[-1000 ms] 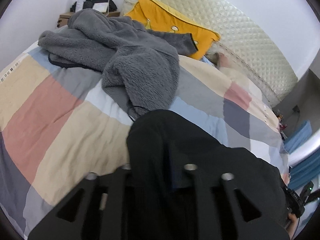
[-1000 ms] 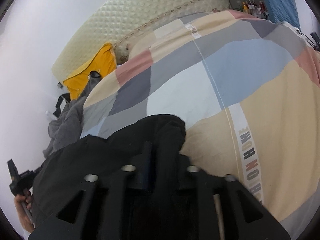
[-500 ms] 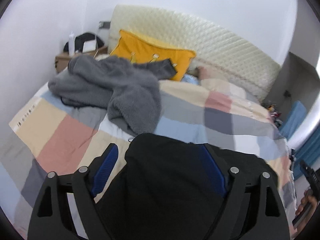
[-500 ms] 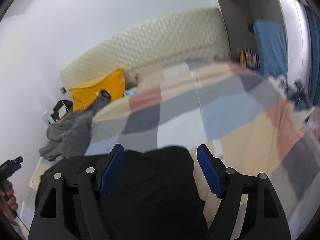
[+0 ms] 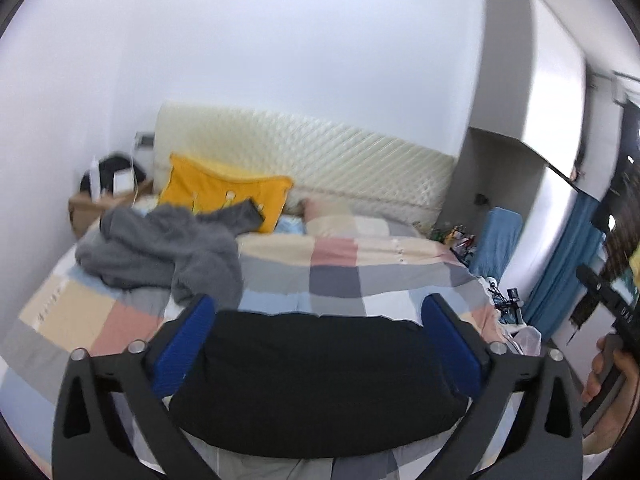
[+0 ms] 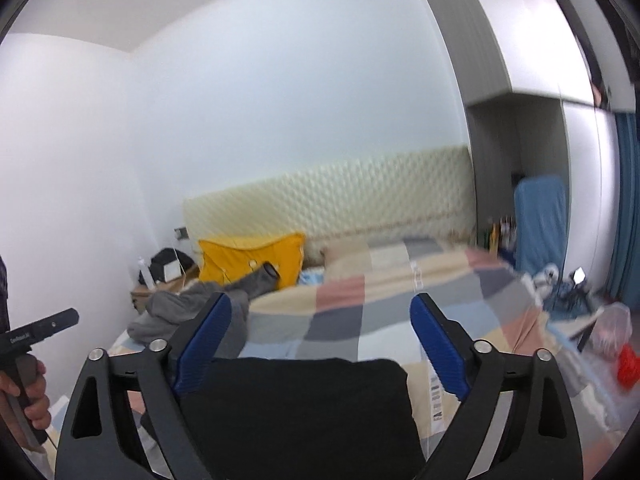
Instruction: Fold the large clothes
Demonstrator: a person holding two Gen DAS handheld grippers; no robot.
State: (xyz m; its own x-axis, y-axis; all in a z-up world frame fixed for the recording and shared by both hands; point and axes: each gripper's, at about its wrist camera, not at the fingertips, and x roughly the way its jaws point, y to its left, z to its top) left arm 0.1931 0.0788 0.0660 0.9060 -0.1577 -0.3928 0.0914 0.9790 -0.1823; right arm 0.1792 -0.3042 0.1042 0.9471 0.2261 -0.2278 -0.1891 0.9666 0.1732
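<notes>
The left gripper (image 5: 316, 312) is wide open. Its two blue pads (image 5: 182, 346) stand far apart and nothing is pinched between them. The jaws have just been opening. Below and in front of it lies a folded black garment (image 5: 316, 384) on the checked bedspread (image 5: 352, 264). The black garment sits low between the two pads, but the pads do not press on it.

The right gripper (image 6: 320, 320) is wide open too, and its jaws have also just been opening. Its blue pads (image 6: 438, 346) are far apart. The same black garment (image 6: 304, 408) lies under it on the bed, flat and loose, not held.

Ahead of both grippers and off to the left, a fluffy grey garment (image 5: 160, 256) lies in a crumpled heap on the bed. One grey sleeve rests on a yellow pillow (image 5: 224, 196) behind it. Farther back is the cream padded headboard (image 5: 320, 164). To the left of the pillow is a small bedside table (image 5: 104, 204) with dark things on it.

In the left wrist view, a hand (image 5: 612, 384) holding the other gripper's handle shows at the far right edge. In the right wrist view, a hand (image 6: 28, 392) shows at the far left edge, holding a handle as well. Far to the right of the bed hangs a blue curtain (image 5: 560, 276).
</notes>
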